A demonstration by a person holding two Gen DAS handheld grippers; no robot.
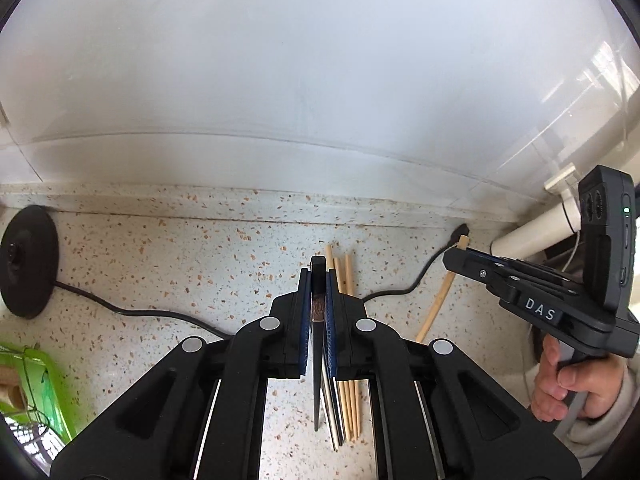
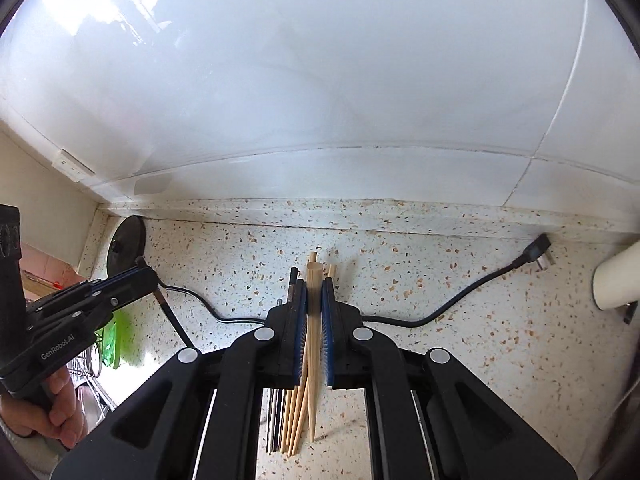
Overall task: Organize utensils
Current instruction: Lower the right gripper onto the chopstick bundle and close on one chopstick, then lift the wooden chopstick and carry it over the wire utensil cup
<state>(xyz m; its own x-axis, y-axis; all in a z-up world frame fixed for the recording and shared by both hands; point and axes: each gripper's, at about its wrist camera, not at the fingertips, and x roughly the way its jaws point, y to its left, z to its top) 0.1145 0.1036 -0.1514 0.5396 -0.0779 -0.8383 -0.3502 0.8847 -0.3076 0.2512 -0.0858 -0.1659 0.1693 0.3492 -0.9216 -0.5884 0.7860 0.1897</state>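
Note:
My left gripper (image 1: 319,276) is shut on a black chopstick (image 1: 317,360), held above the speckled counter. Under it lie several wooden chopsticks (image 1: 349,408) and dark ones (image 1: 334,412) in a row. My right gripper (image 2: 314,286) is shut on a wooden chopstick (image 2: 313,344), above the same pile (image 2: 294,416). In the left wrist view the right gripper (image 1: 456,258) shows at the right with its wooden chopstick (image 1: 438,304) slanting down. In the right wrist view the left gripper (image 2: 150,278) shows at the left with the black chopstick (image 2: 170,316).
A black round kettle base (image 1: 26,264) with its cord (image 1: 132,312) sits at the back left; the plug (image 2: 538,250) lies at the back right. A green rack (image 1: 36,384) stands at the left. A white pipe (image 1: 536,232) is at the right. A white tiled wall is behind.

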